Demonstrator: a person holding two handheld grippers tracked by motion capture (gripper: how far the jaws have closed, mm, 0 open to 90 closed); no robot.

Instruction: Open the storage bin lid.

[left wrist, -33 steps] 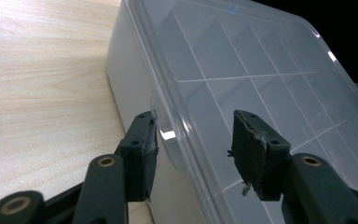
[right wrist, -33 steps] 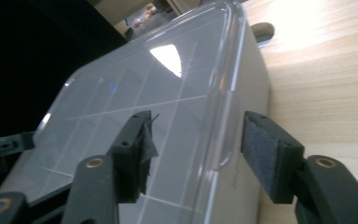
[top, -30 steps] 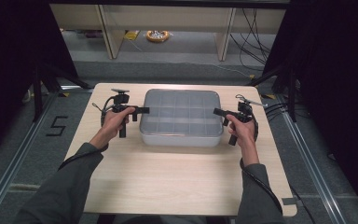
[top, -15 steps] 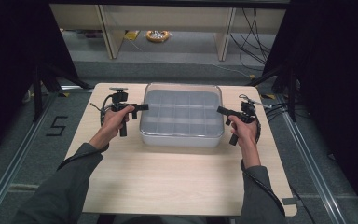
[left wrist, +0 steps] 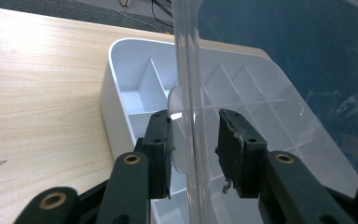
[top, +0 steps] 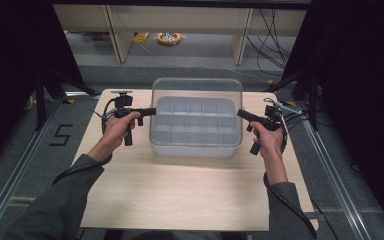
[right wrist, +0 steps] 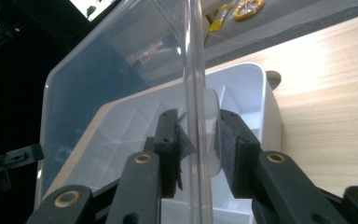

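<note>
A white divided box (top: 195, 148) stands at the middle of the wooden table (top: 180, 195). Its clear lid (top: 197, 87) is raised and leans up over the back. My left gripper (top: 153, 111) is shut on the lid's left edge, and my right gripper (top: 239, 114) is shut on the right edge. In the left gripper view the jaws of the left gripper (left wrist: 193, 140) straddle the lid (left wrist: 284, 56) at a small tab, above the box (left wrist: 116, 107). In the right gripper view the right gripper (right wrist: 198, 140) clasps the lid (right wrist: 121, 70) likewise over the box (right wrist: 270, 112). The compartments look empty.
Bare tabletop lies in front of the box and at both sides. Behind the table are pale shelf units and a yellow object (top: 169, 37) on the floor. A "5" mark (top: 60, 135) is on the floor at left. Dark stands flank the table.
The lid has swung up from lying flat on the box to standing raised. Both grippers rose and moved back with it.
</note>
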